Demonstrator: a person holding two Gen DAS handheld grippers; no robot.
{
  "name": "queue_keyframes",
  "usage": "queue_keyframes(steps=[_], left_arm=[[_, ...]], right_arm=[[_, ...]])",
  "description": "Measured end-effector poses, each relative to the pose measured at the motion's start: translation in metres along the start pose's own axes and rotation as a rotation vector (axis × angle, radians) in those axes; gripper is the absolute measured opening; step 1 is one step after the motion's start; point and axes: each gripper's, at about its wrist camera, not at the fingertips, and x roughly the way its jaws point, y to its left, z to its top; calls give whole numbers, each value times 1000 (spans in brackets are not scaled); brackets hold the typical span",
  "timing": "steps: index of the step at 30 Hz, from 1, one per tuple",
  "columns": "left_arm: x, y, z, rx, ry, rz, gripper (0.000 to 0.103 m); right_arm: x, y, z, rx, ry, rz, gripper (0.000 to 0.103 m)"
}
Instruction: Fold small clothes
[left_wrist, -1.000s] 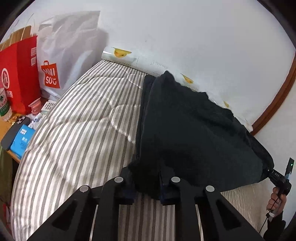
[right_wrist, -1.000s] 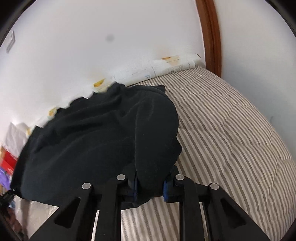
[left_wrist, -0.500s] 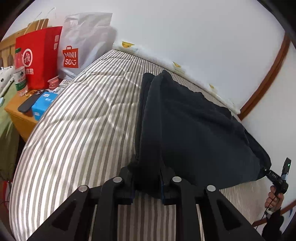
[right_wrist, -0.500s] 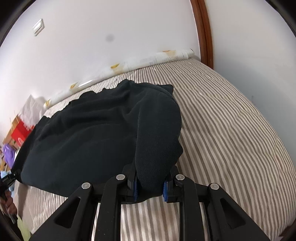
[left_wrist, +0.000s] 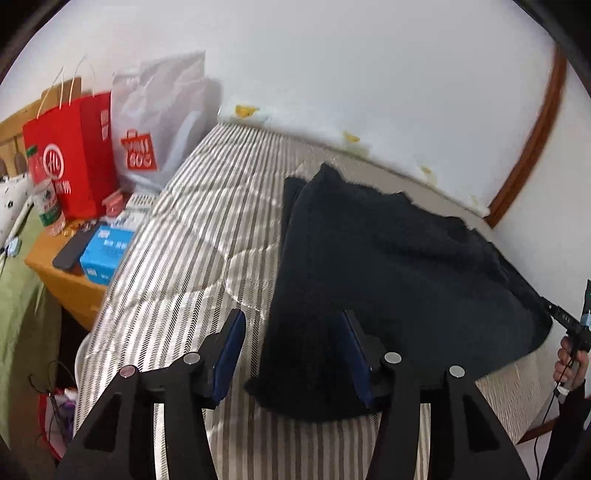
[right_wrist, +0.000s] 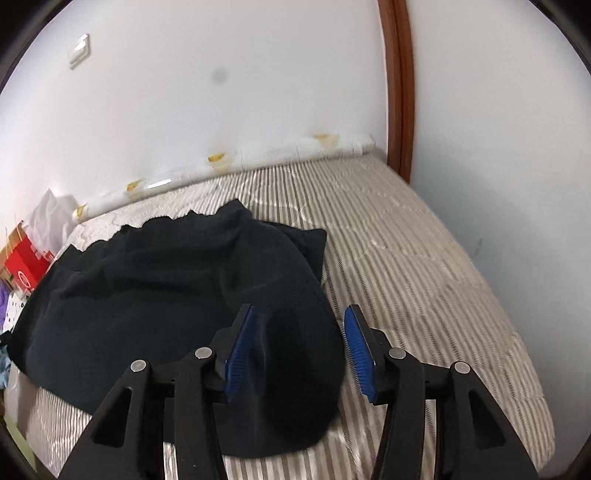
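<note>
A dark navy garment (left_wrist: 388, 273) lies folded over on the striped mattress (left_wrist: 192, 236). My left gripper (left_wrist: 293, 347) has its jaws opening; the garment's near left corner sags between the blue pads (left_wrist: 229, 350) without being pressed. In the right wrist view the same garment (right_wrist: 159, 280) spreads to the left, and my right gripper (right_wrist: 299, 343) is also opening, its blue pads (right_wrist: 356, 350) apart on either side of the near right corner. The right gripper with the hand holding it (left_wrist: 570, 347) shows at the left view's right edge.
A bedside table (left_wrist: 66, 273) left of the mattress carries a red paper bag (left_wrist: 70, 162), a white shopping bag (left_wrist: 155, 122), a bottle (left_wrist: 44, 195), a blue box (left_wrist: 105, 251) and a phone. A white wall runs behind the bed; a brown wooden frame (right_wrist: 397, 85) stands at the far right corner.
Both grippers were shut on the garment's near corners and carried them along over the mattress; now both have opened and the cloth has dropped free between the pads.
</note>
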Motion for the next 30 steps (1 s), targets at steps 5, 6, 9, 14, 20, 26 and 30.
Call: queue_keyframes(steps=[5,6,9,14,20,26,30], left_arm=[[12,8,-7,-26,15,19,13],[11,12,-7,-35,14,11,16],[8,10,1,-10,12,18,22],[10,-7,40,38,-40,6,45],[54,-42,92,107,-44,28,45],[100,-57,122,136,-16,40,45],[130,-56,126,142,36,62,45]], right_arm=[[21,6,-11,-44,33,-45,9],[25,1,-14,-39,49,-46,9],[33,-4,-16,-37,90,-35,12],[12,10,20,-80,25,-60,29],[38,52,75,-98,-13,12,47],[114,82,102,-119,85,-24,47],[152,85,101,-109,163,-23,47]])
